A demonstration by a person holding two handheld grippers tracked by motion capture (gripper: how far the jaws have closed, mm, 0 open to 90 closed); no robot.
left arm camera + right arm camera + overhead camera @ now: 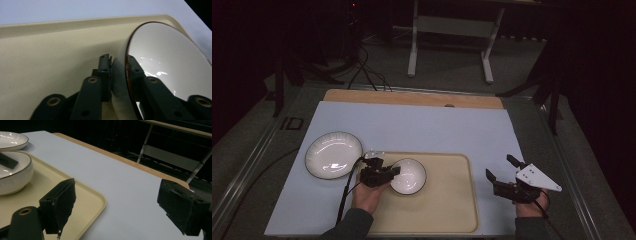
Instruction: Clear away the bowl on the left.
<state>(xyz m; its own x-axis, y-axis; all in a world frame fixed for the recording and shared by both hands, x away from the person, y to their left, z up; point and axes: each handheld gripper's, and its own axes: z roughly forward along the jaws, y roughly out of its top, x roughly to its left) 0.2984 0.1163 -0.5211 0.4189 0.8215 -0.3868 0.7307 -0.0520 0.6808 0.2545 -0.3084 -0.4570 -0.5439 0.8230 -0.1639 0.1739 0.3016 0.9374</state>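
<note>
On the blue mat's left lies a white plate [333, 154]; beside it, the left gripper [393, 171] straddles the rim of a white bowl [409, 176] on the cream tray [452, 210] — rightward, the right gripper [501, 168] hovers, jaws spread, holding nothing.

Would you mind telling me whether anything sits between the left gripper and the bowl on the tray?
Nothing visible does. The left gripper already straddles the rim of the bowl, one jaw outside the wall and one inside, with the bowl resting on the tray.
</note>
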